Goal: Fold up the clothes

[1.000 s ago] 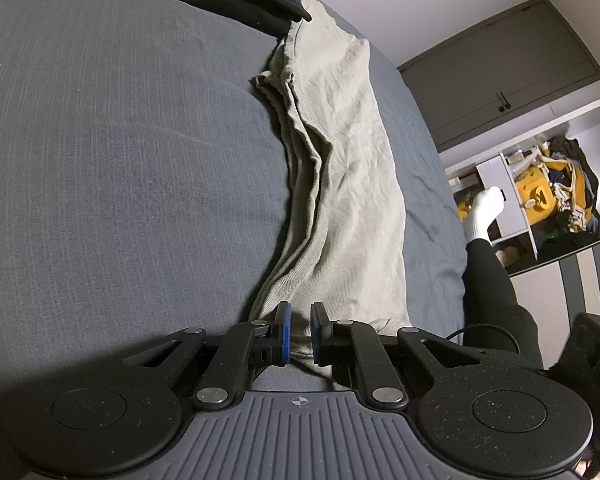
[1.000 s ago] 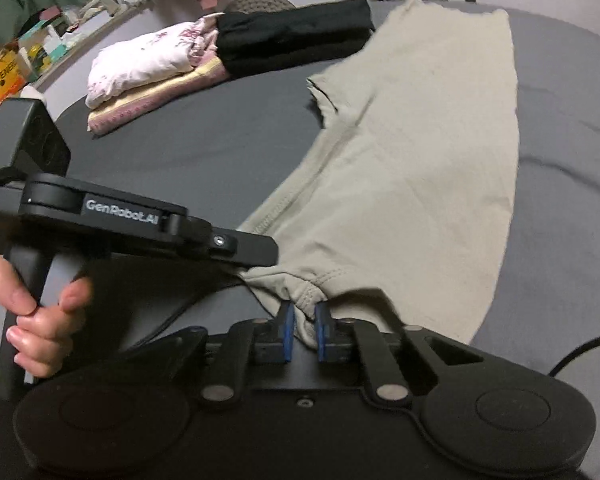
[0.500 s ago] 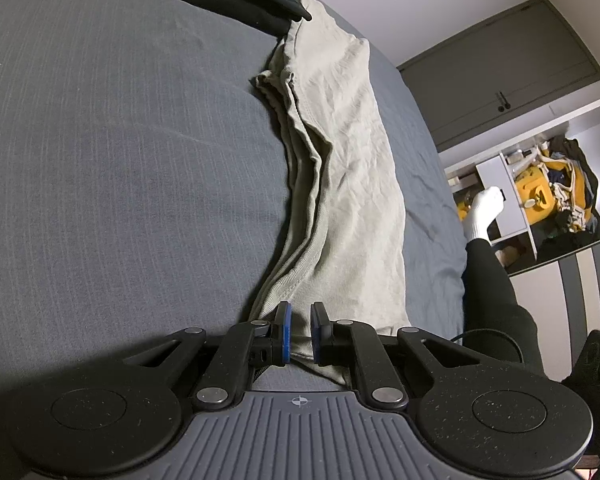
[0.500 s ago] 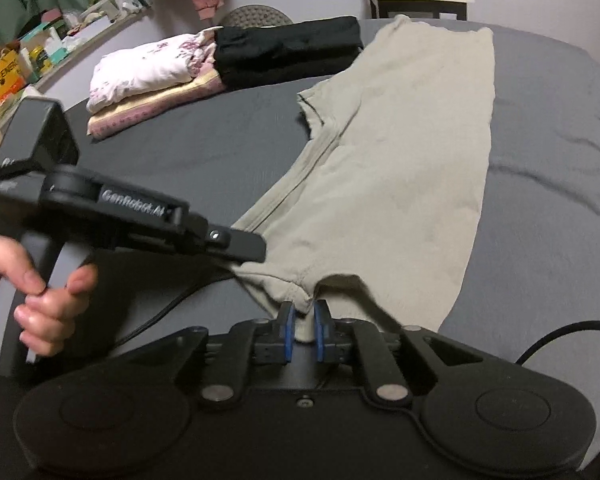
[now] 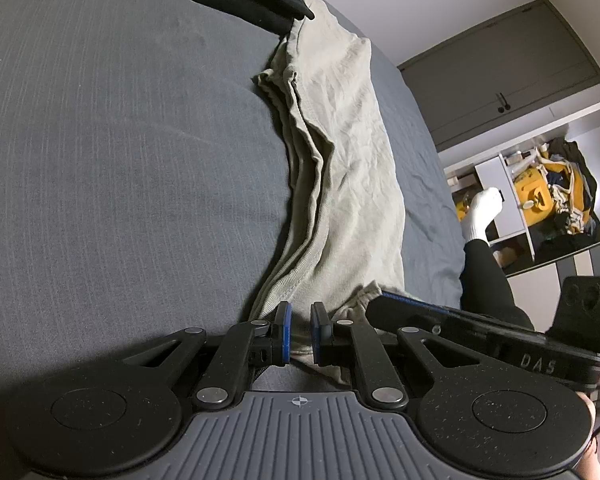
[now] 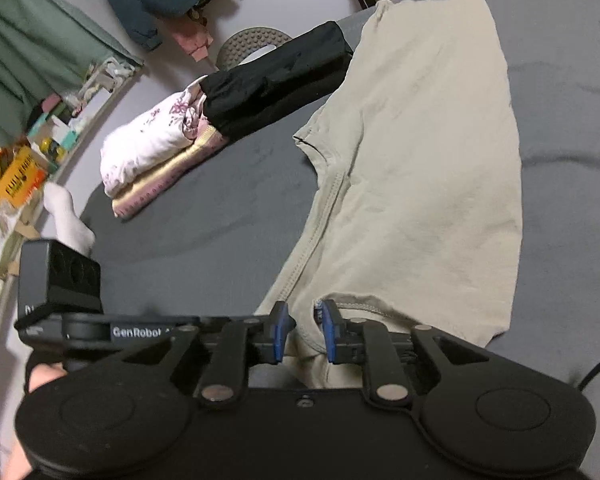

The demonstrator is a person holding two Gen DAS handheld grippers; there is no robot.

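A beige shirt [image 6: 416, 184] lies stretched lengthwise on the grey bed [image 5: 120, 152], its far end beside a folded black garment [image 6: 276, 76]. At the shirt's near end, the left gripper [image 5: 299, 334] has its jaws slightly apart with the hem between them. The right gripper [image 6: 303, 330] sits just beside it, jaws also parted, loose shirt fabric lying in the gap.
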